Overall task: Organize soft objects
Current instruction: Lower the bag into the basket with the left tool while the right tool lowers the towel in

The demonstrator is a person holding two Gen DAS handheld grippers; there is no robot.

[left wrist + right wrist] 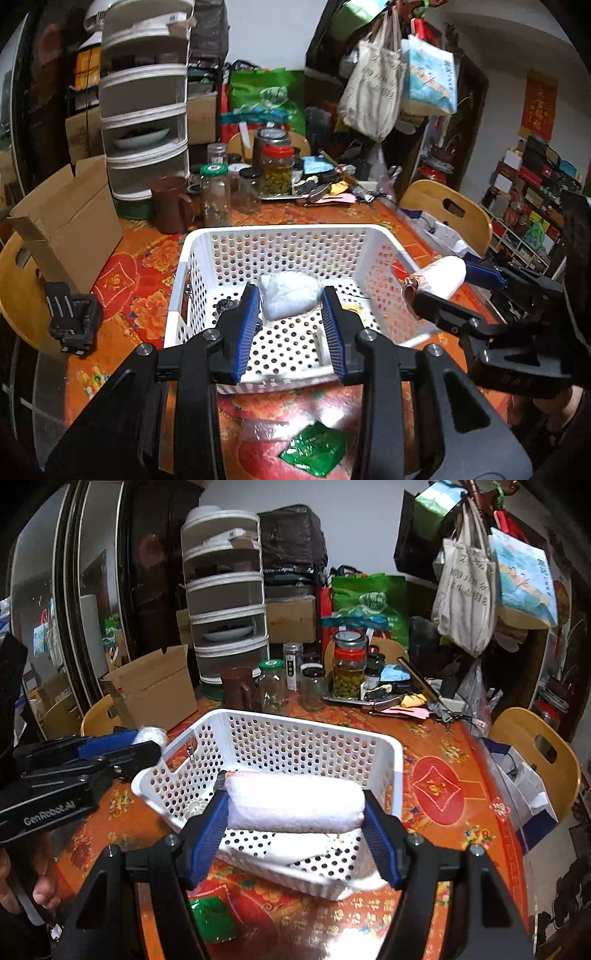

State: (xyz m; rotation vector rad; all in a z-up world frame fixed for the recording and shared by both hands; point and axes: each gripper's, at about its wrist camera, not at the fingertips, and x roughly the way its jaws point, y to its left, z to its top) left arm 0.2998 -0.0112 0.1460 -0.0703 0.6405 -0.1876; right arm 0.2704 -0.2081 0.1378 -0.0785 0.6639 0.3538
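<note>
The basket [207, 243] sits mid-frame on the worktop [144, 280] in the left wrist view, with a soft bundle [290, 295] between the left gripper's [291, 306] fingers above the basket's floor. At right of frame the right gripper [439, 291] holds a rolled towel [439, 277] over the basket's right rim. Behind the basket stand jars [214, 195] and a mug [170, 203] — a tiered rack [144, 99] rises behind them at upper left. A cardboard box [70, 221] lies left of the basket. A foil packet [317, 448] lies on the worktop at the bottom of the frame, before the basket. Bags [373, 81] hang at upper right, a chair [447, 210] below them.
</note>
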